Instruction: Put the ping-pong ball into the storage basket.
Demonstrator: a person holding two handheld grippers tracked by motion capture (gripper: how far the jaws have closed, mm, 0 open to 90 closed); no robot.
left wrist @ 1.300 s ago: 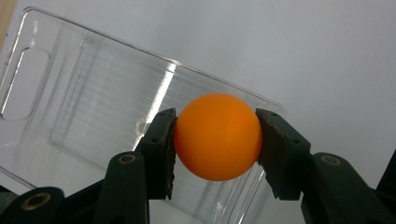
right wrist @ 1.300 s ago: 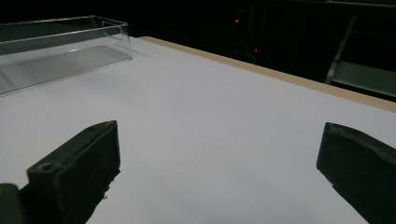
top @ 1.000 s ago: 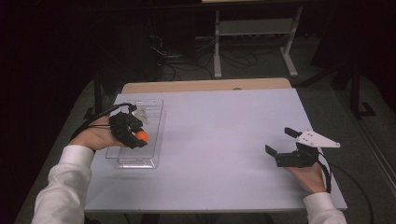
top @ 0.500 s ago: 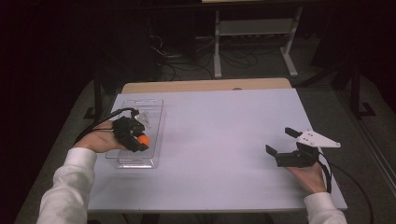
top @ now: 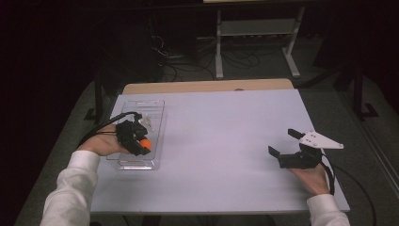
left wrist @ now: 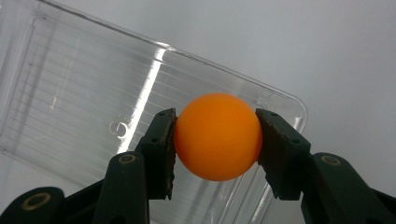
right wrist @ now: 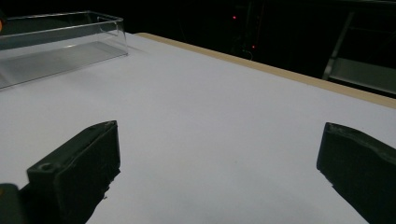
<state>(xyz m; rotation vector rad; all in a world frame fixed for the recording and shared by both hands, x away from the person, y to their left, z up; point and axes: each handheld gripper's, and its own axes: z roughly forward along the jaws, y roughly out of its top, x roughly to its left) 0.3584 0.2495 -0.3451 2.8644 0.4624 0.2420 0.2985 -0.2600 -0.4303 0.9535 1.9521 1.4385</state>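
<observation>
Not much has changed since a second ago: the left gripper (top: 141, 143) has drifted slightly toward the near end of the clear tray (top: 157, 106) while the right gripper (top: 287, 143) hasn't budged at all. The table (top: 221, 132) has a flat, matte, pale lavender-white top with a strip of light wood along the far edge, and the room around it is really dark, with grey carpet, a tangle of cables on the floor and a pale metal stand (top: 256, 35) farther back. The tray is a long rectangle of thin see-through plastic with rounded corners and fine ribbed lines across its base, sitting at the left side of the table. The orange ball (left wrist: 217, 136) is smooth, matte and perfectly round, and the left gripper's black jaws are clamped on it from both sides, holding it right over the tray. In the left gripper view the pads (left wrist: 164, 149) look rough and a bit worn. The right gripper sits well apart at the right side, jaws spread wide with nothing between them, a grey triangular plate (top: 321, 140) on top.
</observation>
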